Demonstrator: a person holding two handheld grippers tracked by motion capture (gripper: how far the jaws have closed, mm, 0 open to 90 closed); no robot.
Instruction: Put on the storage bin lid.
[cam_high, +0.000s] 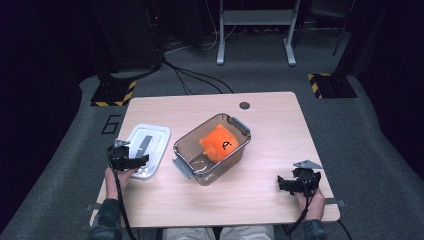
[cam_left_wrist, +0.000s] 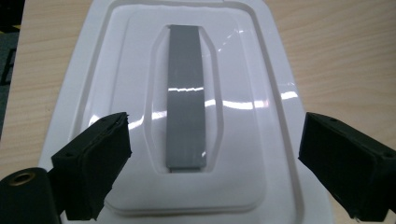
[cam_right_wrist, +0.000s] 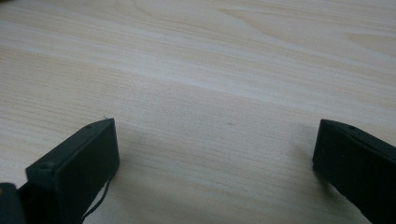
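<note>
A white lid (cam_high: 148, 149) with a grey strip (cam_left_wrist: 186, 95) down its middle lies flat on the table's left side. My left gripper (cam_high: 131, 161) hovers over the lid's near end, open, jaws on either side of the strip (cam_left_wrist: 215, 140). A clear smoky box (cam_high: 212, 148) sits mid-table, uncovered, with an orange plush toy (cam_high: 218, 142) inside. My right gripper (cam_high: 291, 183) rests low at the table's right front, open over bare wood (cam_right_wrist: 215, 135), nothing between its jaws.
The wooden table (cam_high: 270, 130) has a round grommet hole (cam_high: 244, 105) near its far edge. Beyond it are grey carpet, cables, a desk frame (cam_high: 255, 30) and stand bases with yellow-black tape (cam_high: 113, 93).
</note>
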